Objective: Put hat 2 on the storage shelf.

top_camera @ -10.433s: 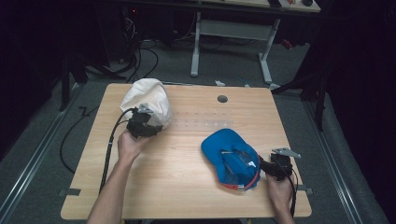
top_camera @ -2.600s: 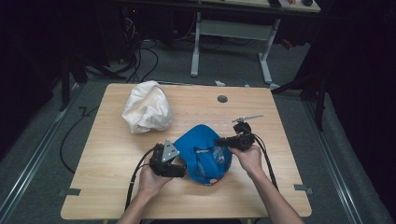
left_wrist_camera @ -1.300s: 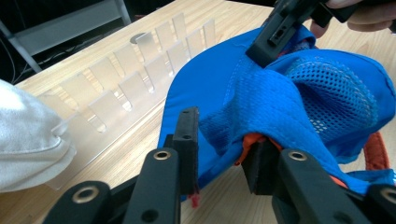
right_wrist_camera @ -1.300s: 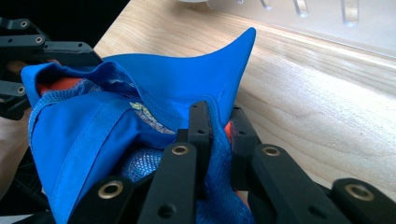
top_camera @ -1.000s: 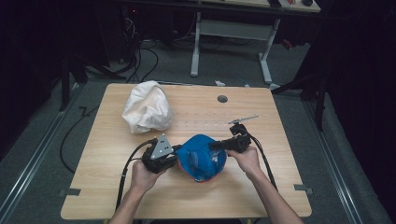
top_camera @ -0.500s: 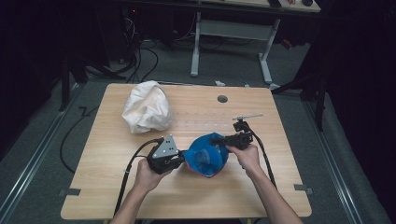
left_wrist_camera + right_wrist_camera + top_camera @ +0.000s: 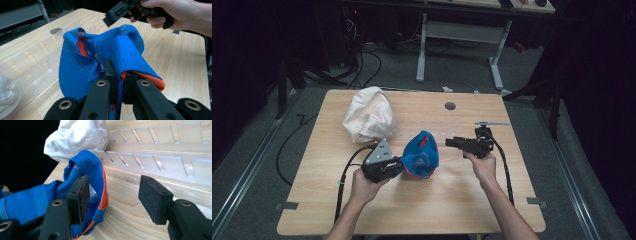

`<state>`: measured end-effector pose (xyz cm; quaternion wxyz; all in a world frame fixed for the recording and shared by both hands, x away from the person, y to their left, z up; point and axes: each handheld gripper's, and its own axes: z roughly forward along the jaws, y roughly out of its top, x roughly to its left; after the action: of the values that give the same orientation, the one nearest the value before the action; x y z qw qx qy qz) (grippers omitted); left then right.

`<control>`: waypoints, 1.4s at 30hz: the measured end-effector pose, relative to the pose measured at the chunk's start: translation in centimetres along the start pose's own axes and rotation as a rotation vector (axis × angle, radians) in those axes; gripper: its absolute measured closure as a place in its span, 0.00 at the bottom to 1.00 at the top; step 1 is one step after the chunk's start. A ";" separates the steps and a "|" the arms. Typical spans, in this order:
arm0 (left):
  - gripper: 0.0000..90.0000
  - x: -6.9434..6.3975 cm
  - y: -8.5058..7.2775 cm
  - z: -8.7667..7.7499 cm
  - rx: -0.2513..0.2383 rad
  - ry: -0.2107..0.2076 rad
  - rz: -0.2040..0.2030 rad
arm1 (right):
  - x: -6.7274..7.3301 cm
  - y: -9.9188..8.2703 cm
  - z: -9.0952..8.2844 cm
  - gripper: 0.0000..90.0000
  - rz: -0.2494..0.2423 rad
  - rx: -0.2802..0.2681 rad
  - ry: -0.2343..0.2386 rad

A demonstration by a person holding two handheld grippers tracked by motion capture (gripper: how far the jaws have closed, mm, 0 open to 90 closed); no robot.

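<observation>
1. The wooden tabletop carries everything; a clear slotted strip lies flat across its far half.
2. A crumpled white cloth sits on the far left part of the tabletop, well apart from the person's hands.
3. The blue cap, mesh-panelled with an orange lining, is near the middle of the tabletop, between the 2 tongs. It is folded in on itself and stands up on its edge, its long axis running from the near side of the tabletop towards the far side, its upper end tilted away from the person.
4. The left tongs come in from the left, lying roughly level and pointing right at the cap. In the left gripper view the jaws are pressed together on a fold of the cap's blue and orange fabric.
5. The right tongs are held level, pointing left towards the cap, the hand wrapped around the handle from below. Their jaws have just been opening and now stand apart; in the right gripper view the cap's edge lies against the left pad, while the right pad is clear of it.
</observation>
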<state>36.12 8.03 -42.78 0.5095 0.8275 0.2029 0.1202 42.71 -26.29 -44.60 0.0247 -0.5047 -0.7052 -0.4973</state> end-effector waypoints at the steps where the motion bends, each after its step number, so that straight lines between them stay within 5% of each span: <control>1: 0.96 0.0 0.0 0.1 0.003 0.004 -0.002 | 0.1 0.0 -0.1 0.47 -0.014 0.001 -0.006; 7: 0.96 0.6 0.0 -0.1 -0.017 0.020 -0.042 | 0.7 -0.7 -0.1 0.47 -0.121 0.048 -0.127; 12: 0.96 1.3 0.2 -0.4 -0.041 0.024 -0.080 | 0.6 -2.2 0.5 0.44 -0.184 0.065 -0.149; 18: 0.96 2.5 1.4 -0.5 -0.067 0.041 -0.112 | 0.4 -4.6 1.9 0.43 -0.283 0.158 -0.267; 20: 0.96 3.0 2.1 -0.5 -0.086 0.053 -0.115 | 0.5 -5.8 2.2 0.42 -0.344 0.111 -0.312; 28: 0.96 6.6 5.8 -1.0 -0.183 0.110 -0.151 | -0.8 -9.3 2.3 0.40 -0.341 0.055 -0.400; 32: 0.96 8.0 7.0 -0.7 -0.215 0.139 -0.152 | -1.0 -9.9 2.5 0.41 -0.342 0.073 -0.411; 42: 0.96 10.9 6.2 2.2 -0.259 0.173 -0.196 | -0.5 -10.2 2.7 0.41 -0.393 0.093 -0.441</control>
<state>48.04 8.83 -38.32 0.6016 0.7179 0.3085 0.1657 36.68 -24.59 -53.13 -0.2029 -0.4529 -0.7997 -0.3381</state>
